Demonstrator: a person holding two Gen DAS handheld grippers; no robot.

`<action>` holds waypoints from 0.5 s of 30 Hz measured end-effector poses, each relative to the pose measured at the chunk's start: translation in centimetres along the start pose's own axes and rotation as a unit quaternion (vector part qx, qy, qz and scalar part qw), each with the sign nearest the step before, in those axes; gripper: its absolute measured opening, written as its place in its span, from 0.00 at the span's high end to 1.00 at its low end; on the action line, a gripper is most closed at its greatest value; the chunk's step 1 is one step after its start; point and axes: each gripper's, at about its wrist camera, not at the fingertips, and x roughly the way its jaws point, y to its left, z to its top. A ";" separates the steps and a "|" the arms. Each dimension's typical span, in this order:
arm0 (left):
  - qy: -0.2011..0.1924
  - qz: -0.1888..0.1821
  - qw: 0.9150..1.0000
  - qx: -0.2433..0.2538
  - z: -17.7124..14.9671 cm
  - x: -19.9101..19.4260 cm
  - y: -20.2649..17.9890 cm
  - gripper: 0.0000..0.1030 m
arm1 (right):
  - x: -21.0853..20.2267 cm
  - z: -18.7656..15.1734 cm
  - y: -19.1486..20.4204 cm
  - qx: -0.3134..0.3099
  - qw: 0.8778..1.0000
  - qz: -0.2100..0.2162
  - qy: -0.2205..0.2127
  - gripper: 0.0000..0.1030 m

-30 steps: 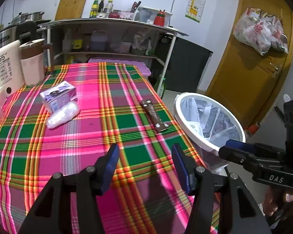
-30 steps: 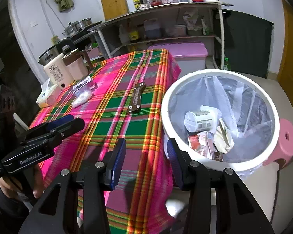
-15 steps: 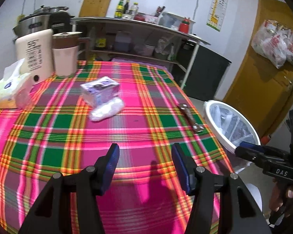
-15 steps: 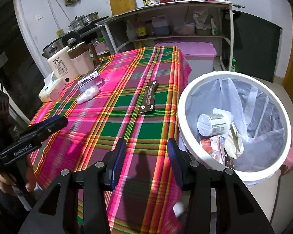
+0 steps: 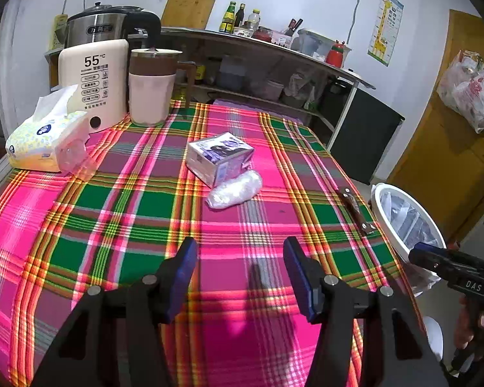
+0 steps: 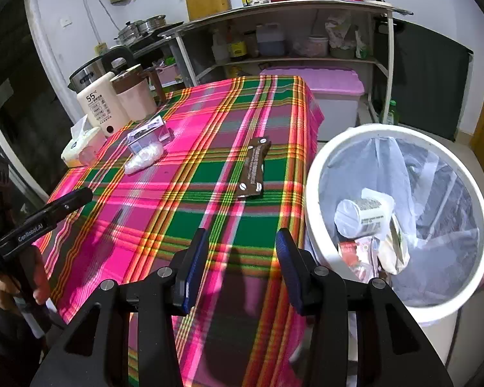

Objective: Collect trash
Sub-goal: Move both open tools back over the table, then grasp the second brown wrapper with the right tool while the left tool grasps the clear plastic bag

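The left tool (image 5: 238, 274) and right tool (image 6: 240, 266) are both held wide and empty. The brown wrapper (image 6: 253, 167) is seen ahead of the right tool, which is nearer, long axis pointing away, near the surface (image 6: 184, 174) edge beside the trash bin (image 6: 313, 193).

One carton (image 5: 218, 158); one wrapper (image 6: 253, 167)
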 end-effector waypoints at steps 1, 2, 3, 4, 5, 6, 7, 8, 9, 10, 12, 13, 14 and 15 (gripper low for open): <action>0.000 0.000 1.000 -0.001 0.1 0.1 0.1 0.44 | 0.2 0.2 0.1 -0.001 1.000 0.000 0.001 0.56; 0.000 0.000 1.000 -0.001 0.2 0.3 0.3 0.44 | 0.4 0.3 0.1 -0.002 1.000 0.000 0.001 0.56; 0.001 0.000 1.000 -0.001 0.4 0.4 0.5 0.44 | 0.5 0.5 0.2 -0.004 1.000 -0.001 0.002 0.56; 0.000 0.001 1.000 -0.001 0.6 0.5 0.6 0.44 | 0.7 0.7 0.3 -0.005 1.000 -0.001 0.002 0.56; -0.001 0.001 1.000 0.000 0.8 0.6 0.7 0.44 | 1.0 0.9 0.4 -0.006 1.000 -0.002 0.003 0.56; -0.002 0.002 1.000 0.000 1.0 0.7 0.9 0.44 | 1.1 1.0 0.4 -0.007 1.000 -0.002 0.003 0.56; -0.005 0.003 1.000 0.000 1.2 0.7 1.1 0.44 | 1.3 1.2 0.5 -0.008 1.000 -0.004 0.003 0.56; -0.007 0.005 1.000 -0.001 1.3 0.7 1.3 0.44 | 1.5 1.4 0.5 -0.009 1.000 -0.005 0.003 0.56; -0.010 0.006 1.000 -0.002 1.5 0.7 1.5 0.44 | 1.7 1.6 0.6 -0.009 1.000 -0.006 0.004 0.56; -0.013 0.008 1.000 -0.004 1.7 0.6 1.8 0.44 | 1.9 1.8 0.6 -0.009 1.000 -0.007 0.004 0.56; -0.017 0.014 1.000 -0.008 1.9 0.6 2.6 0.44 | 2.4 2.1 0.6 -0.010 1.000 -0.009 0.005 0.56; -0.018 0.017 1.000 -0.010 1.9 0.6 2.8 0.44 | 2.6 2.3 0.6 -0.010 1.000 -0.010 0.006 0.56; -0.018 0.020 1.000 -0.012 1.9 0.6 3.2 0.44 | 2.8 2.5 0.6 -0.010 1.000 -0.010 0.006 0.56; -0.018 0.023 0.999 -0.014 1.9 0.6 3.4 0.44 | 3.1 2.6 0.7 -0.012 1.000 -0.010 0.007 0.56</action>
